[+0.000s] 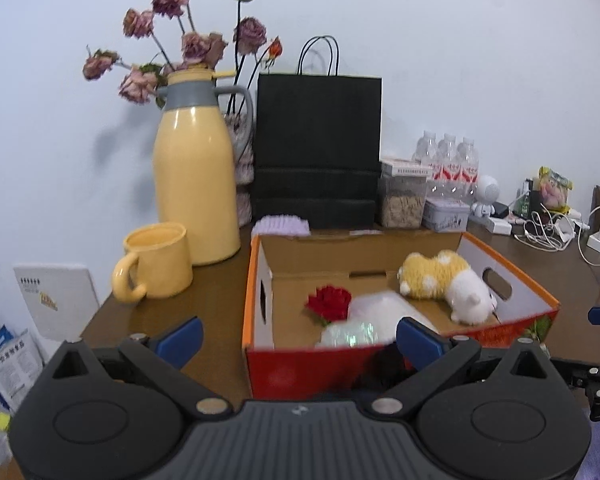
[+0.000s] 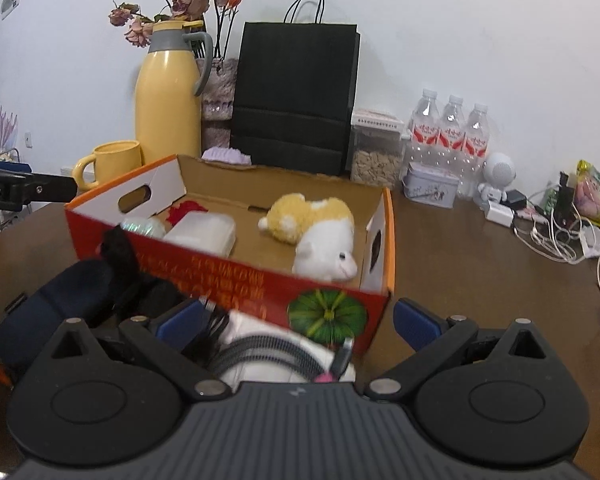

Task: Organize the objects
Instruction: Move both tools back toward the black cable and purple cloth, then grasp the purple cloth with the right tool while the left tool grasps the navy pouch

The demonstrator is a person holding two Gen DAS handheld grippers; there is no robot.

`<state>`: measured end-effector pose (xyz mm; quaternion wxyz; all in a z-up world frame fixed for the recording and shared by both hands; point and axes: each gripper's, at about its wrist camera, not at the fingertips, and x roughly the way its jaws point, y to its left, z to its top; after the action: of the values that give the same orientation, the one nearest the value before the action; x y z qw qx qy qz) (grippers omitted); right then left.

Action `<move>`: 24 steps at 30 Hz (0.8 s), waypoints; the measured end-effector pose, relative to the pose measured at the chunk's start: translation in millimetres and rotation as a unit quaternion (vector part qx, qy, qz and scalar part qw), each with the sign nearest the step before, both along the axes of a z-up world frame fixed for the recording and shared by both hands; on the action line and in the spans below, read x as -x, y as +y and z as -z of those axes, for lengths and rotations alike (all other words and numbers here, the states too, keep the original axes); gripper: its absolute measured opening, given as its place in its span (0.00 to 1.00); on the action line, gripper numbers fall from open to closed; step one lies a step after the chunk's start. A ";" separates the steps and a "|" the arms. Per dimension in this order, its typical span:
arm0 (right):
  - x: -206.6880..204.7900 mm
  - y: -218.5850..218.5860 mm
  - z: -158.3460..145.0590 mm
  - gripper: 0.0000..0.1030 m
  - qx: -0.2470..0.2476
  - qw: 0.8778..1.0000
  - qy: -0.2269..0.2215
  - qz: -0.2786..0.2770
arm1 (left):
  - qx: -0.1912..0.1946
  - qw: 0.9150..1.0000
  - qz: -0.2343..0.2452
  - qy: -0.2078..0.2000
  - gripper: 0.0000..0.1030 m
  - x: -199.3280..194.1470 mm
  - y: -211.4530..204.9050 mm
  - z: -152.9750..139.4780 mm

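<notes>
Left wrist view:
- Left gripper (image 1: 298, 338): jaws wide apart, nothing betw. them; blue pads (image 1: 180, 342) poised just in front of the box's near wall.
- Cardboard box (image 1: 512, 268): open top, red/orange outside, brown inside, on brown table (image 1: 152, 320).
- In box: yellow-and-white plush toy (image 1: 448, 286) lying at right; red fabric rose (image 1: 329, 303) at left-centre; clear plastic pack (image 1: 374, 316) next to rose, touching it.
- Black furry item (image 1: 380, 368) at box's near wall, outside; blurred, can't ID.
- Behind box: black paper bag (image 1: 318, 148) upright against wall; lilac knit item (image 1: 282, 225) betw. bag and box.
- Left of box: yellow mug (image 1: 158, 262), yellow thermos jug (image 1: 194, 176) behind it, dried roses (image 1: 188, 36) above.
- Right rear: clear jar w/ grain (image 1: 402, 196), small tin (image 1: 446, 214), three water bottles (image 1: 448, 160), white robot figure (image 1: 486, 196), tangle of chargers and cables (image 1: 548, 232).

Right wrist view:
- Right gripper (image 2: 298, 326): jaws wide apart, not clamped on anything.
- Betw. jaws, close to lens: white object w/ grey braided cable (image 2: 268, 350) over it, lying on table against box front.
- Dark blue pouch (image 2: 52, 304) left of that, black furry item on top.
- Box front shows green pumpkin print (image 2: 327, 314).
- Plush toy, rose, plastic pack all inside box.
- Other gripper's arm (image 2: 24, 190) enters at left edge.
</notes>
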<state>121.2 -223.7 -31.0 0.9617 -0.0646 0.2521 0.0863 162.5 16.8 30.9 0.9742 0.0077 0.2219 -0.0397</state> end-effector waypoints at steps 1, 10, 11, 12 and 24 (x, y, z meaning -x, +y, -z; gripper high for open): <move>4.9 0.0 1.3 1.00 -0.001 1.000 0.003 0.001 | 0.003 1.000 0.000 0.005 1.00 5.1 1.1 1.9; 39.9 1.1 12.1 1.00 -0.003 1.000 0.025 0.005 | 0.004 0.998 -0.006 0.054 1.00 37.2 2.0 20.4; 42.6 0.6 13.4 1.00 -0.003 1.000 0.028 0.007 | 0.008 0.998 -0.003 0.058 1.00 40.0 2.3 22.4; 44.9 0.0 15.0 1.00 -0.004 0.999 0.031 0.008 | 0.011 0.998 -0.002 0.061 1.00 43.3 2.2 24.2; 58.3 3.3 46.3 1.00 -0.012 0.996 0.083 0.006 | -0.006 0.993 -0.005 0.116 1.00 42.5 -22.6 54.2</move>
<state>62.9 -220.4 -77.2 0.9385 -0.0441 0.3307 0.0889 120.1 -5.8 -23.4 0.9419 0.0082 0.3340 -0.0343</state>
